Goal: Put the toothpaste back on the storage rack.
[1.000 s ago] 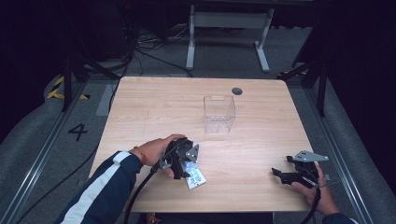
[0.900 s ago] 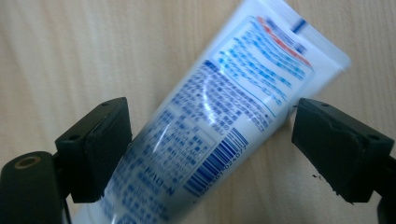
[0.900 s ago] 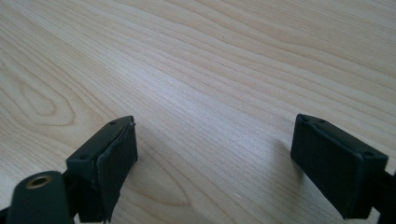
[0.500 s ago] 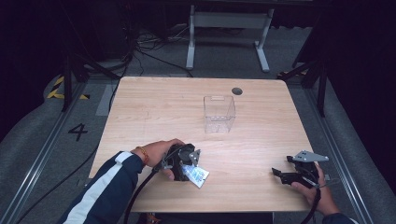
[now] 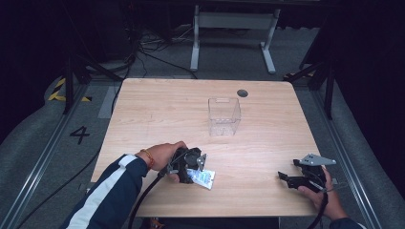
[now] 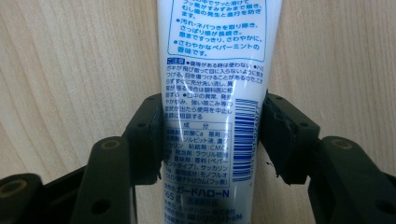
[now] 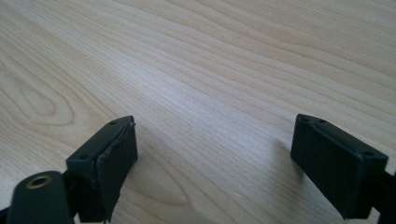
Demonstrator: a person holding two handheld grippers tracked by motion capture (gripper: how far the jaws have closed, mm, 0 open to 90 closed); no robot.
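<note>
The left gripper (image 6: pixel 212 140) has its jaws closed against both edges of a white tube (image 6: pixel 212 93) lying flat on the table (image 5: pixel 157 109), the tube running straight ahead from between the pads. It looks light, soft and glossy, so it would likely dent and slide under a hard squeeze; the flat crimped end or the mid-body, pinched across the width, seems the safest hold. The right gripper (image 7: pixel 212 158) hangs wide open over bare wood, holding nothing. A clear box (image 5: pixel 223 116) stands beyond the left gripper.

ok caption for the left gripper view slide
Left tool closed on a white tube with printed text, over the wooden table.
</note>
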